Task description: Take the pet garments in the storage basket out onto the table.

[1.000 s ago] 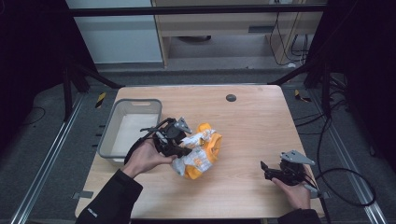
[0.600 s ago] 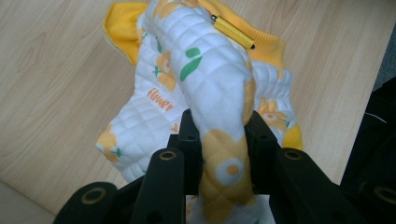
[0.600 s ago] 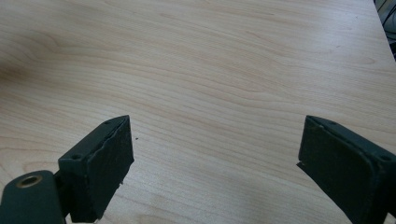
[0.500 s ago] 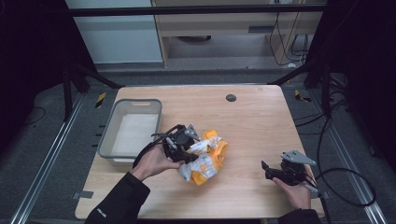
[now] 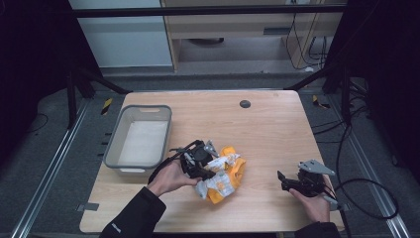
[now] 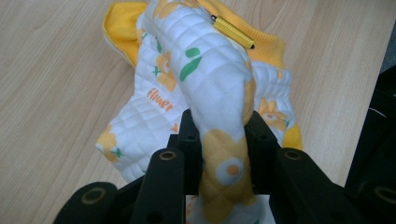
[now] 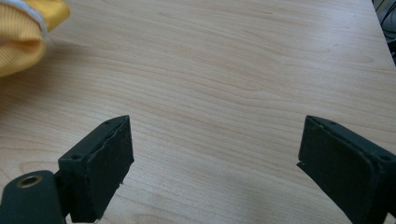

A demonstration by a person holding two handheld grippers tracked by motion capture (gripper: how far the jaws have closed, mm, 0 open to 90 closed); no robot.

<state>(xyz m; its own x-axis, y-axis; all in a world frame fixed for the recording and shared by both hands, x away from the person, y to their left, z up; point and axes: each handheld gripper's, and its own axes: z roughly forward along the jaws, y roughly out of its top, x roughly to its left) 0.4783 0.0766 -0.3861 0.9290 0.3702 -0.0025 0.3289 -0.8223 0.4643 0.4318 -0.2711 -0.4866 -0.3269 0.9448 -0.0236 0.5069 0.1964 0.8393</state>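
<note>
Desk [image 5: 257,124]: light wood top, 2 grippers over its near half.

Left gripper [image 5: 200,163], near the middle of the desk toward the near edge: its 2 black jaws are clamped on a fold of the quilted garment [image 5: 224,176]. In the left gripper view the pinched fold [image 6: 219,116] rises between the jaws as a thick white roll with orange flowers and green leaves; both pads press on it. The left hand [image 5: 171,177] holds the gripper body from the near-left side.

Quilted garment: white with orange flower print, yellow lining and a yellow ribbed hem [image 6: 266,39]. It lies crumpled on the desk just right of the left gripper, part of it lifted into the jaws, the remainder resting on the wood. A small yellow zip pull [image 6: 231,30] shows near the hem.

Grey bin [image 5: 116,144]: at the left edge of the desk, near the left gripper but apart from the garment.

Right gripper [image 5: 289,182]: near the near-right corner, well apart from the garment, jaws spread wide with nothing between them; bare wood shows in the gap in the right gripper view.

Small dark round spot [image 5: 244,104]: toward the far edge.
</note>
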